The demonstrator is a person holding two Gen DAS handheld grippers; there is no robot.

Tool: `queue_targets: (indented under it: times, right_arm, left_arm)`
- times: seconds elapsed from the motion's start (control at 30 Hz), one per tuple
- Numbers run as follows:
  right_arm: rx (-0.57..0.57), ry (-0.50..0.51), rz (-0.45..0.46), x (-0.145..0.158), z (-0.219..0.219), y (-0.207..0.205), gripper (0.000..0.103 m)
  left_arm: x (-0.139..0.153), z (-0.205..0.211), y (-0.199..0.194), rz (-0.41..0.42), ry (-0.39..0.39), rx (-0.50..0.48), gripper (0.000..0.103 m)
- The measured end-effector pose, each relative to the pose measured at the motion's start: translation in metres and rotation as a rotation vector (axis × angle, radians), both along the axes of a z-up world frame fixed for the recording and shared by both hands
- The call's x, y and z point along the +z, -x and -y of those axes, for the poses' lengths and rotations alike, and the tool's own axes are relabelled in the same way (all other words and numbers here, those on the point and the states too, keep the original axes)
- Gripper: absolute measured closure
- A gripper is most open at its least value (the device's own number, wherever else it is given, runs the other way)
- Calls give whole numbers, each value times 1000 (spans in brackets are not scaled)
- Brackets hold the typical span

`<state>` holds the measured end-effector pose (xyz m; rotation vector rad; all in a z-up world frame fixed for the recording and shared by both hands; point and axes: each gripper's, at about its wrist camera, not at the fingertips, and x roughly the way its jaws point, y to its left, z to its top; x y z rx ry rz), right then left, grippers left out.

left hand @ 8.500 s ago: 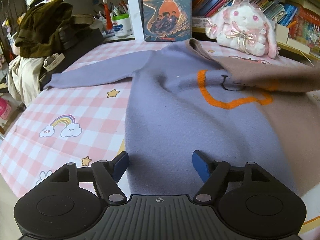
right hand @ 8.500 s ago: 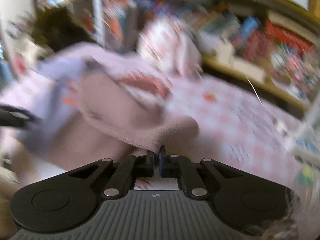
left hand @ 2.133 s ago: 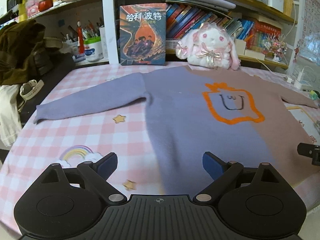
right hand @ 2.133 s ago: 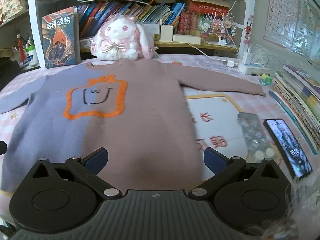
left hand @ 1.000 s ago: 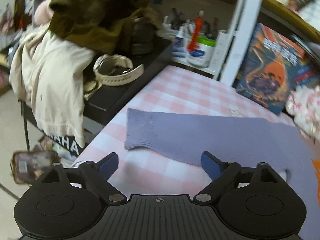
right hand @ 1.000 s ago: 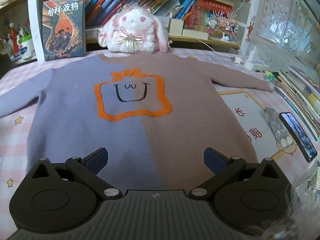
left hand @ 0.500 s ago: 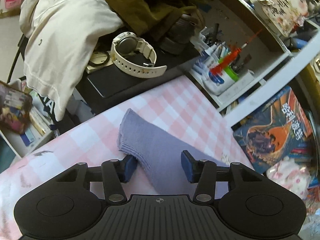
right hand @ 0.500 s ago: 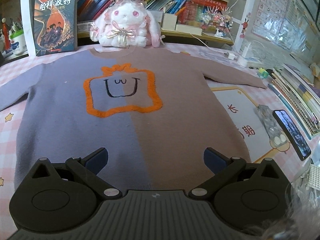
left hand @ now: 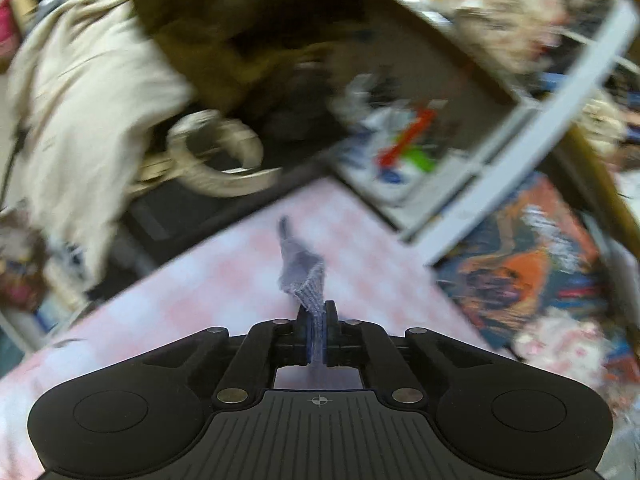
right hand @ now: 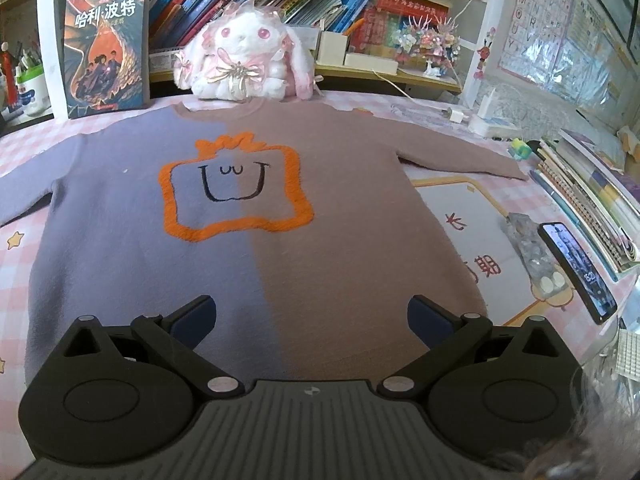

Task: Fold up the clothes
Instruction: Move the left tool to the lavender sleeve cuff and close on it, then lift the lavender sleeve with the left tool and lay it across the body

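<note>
Sweater, soft limp knit, flat on our bench: left claw pinched on its lilac cuff, right claw wide, empty over the hem; we judge cuffs and hem the best holds.

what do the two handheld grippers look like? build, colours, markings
Both match. The left gripper and right gripper have black plastic bodies: a ribbed dark grey centre plate with a small crosshair mark, a round disc recess either side, and linkage arms with silver pivot pins. Fingertips carry dark blue pads. No cables, hands or sleeves in view.
</note>
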<state>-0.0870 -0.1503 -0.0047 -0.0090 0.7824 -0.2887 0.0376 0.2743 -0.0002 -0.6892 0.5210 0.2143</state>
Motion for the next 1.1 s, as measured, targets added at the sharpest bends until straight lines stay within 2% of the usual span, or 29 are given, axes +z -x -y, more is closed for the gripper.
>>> queue_targets:
  times: [0.23,0.37,0.47,0.8,1.1]
  right_arm:
    - [32,-26,11,0,17,-2,0]
    - [102,-44,22,2,34,-9,0]
    - [171,-54,31,4,49,-15,0]
    - [403,-143,-1,3,115,-28,3]
    - [454,-161,-21,-1,168,-33,5]
  left_arm:
    - [45,68,-19,122,-50,-167,100]
    - [65,118,-34,152,-31,-221,100]
    - [75,166,-49,172,-53,-250,100]
    - [84,301,-84,160,-127,-303,100]
    - [72,366,-102,118,-180,-302,100]
